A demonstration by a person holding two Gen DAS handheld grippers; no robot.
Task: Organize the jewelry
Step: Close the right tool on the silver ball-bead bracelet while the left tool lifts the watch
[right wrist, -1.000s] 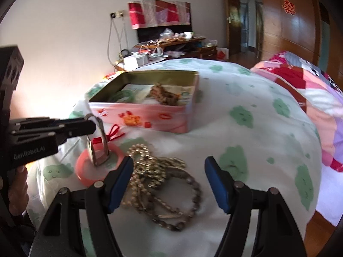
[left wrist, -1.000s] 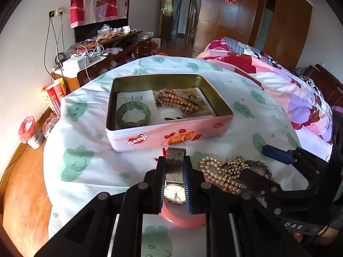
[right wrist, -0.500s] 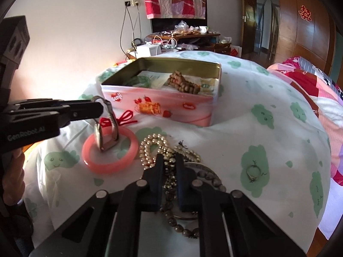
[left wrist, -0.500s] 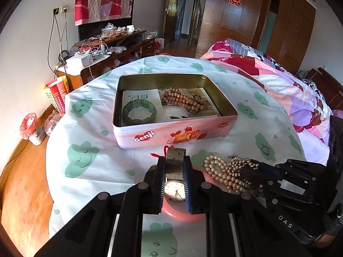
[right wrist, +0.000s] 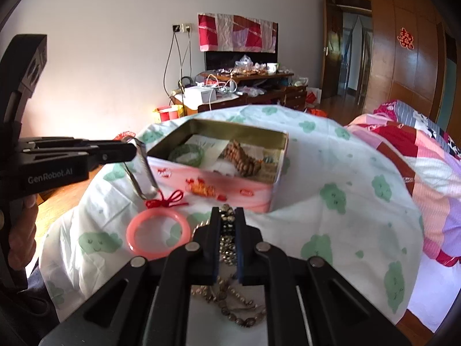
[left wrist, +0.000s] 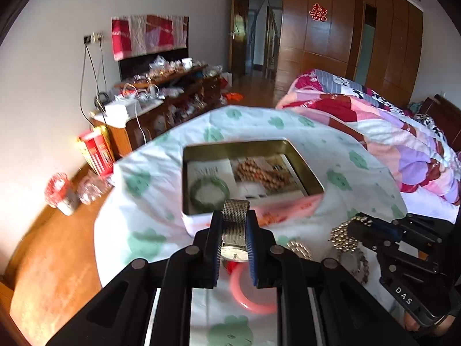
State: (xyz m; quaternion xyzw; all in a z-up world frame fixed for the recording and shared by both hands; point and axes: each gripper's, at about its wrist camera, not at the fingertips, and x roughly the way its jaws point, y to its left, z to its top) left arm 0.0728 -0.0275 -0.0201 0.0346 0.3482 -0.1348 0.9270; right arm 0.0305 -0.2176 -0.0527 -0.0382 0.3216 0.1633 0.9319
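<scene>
My left gripper (left wrist: 234,225) is shut on a wristwatch (left wrist: 234,226) with a metal mesh band, held in the air near the front wall of the pink tin (left wrist: 288,201). The watch also shows in the right wrist view (right wrist: 142,170). The tin (right wrist: 230,184) holds a green bangle (left wrist: 209,191) and a brown bead bracelet (left wrist: 263,174). My right gripper (right wrist: 227,222) is shut on a pearl and bead necklace (right wrist: 227,248), lifting part of the heap (left wrist: 343,238). A pink bangle (right wrist: 158,233) and a red knot (right wrist: 167,199) lie on the cloth.
The table carries a white cloth with green clouds (right wrist: 331,196). A bed with a patchwork quilt (left wrist: 389,132) stands to the right. A cluttered wooden sideboard (left wrist: 173,101) is behind, and a wooden floor (left wrist: 57,259) lies to the left.
My left gripper has lifted the watch off the cloth and up toward the tin. My right gripper, open a second ago, has shut on the bead necklace and raised it.
</scene>
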